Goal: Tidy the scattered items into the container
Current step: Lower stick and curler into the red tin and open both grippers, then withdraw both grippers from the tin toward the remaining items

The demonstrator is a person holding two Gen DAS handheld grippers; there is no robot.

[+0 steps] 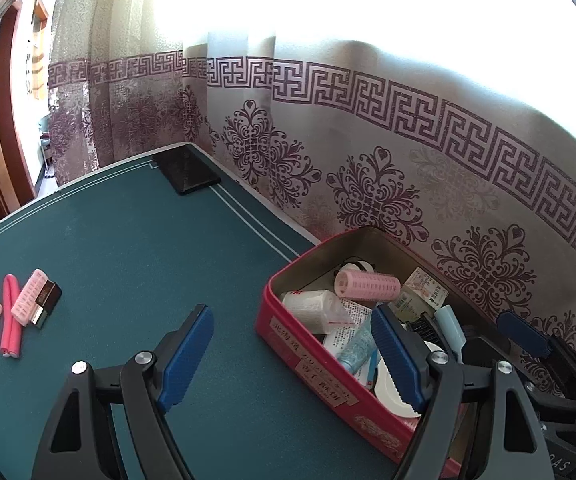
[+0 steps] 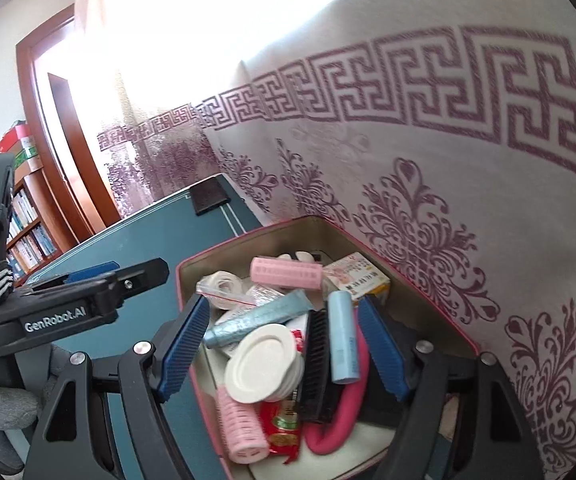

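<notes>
The work surface is a dark teal table (image 1: 127, 264) with thin white border lines near its far edge. It stands against a pale curtain (image 1: 408, 128) printed with a purple key-pattern band and floral medallions; strong daylight washes out the upper part of the curtain. A wooden door frame (image 2: 37, 128) stands at the left, and the right wrist view shows a bookshelf (image 2: 27, 236) beside it. A flat black object (image 1: 187, 174) lies at the far corner of the table. The red container (image 1: 288, 332), an open rectangular tin, sits at the right of the table just beside the curtain. It holds a pink hair roller (image 1: 367, 285), a pale blue tube (image 2: 343, 340), a white round lid (image 2: 259, 364), a black brush (image 2: 318, 364) and assorted packets. Well apart from it, at the left of the table, four loose items remain: two pink rollers (image 1: 27, 298), a pink foam rod (image 1: 10, 316) and a small dark box (image 1: 47, 304). The left gripper (image 1: 292, 360) has its jaws wide apart with nothing between the pads, straddling the container's near wall. The right gripper (image 2: 283, 352) is also spread wide over the container's contents, gripping nothing.
</notes>
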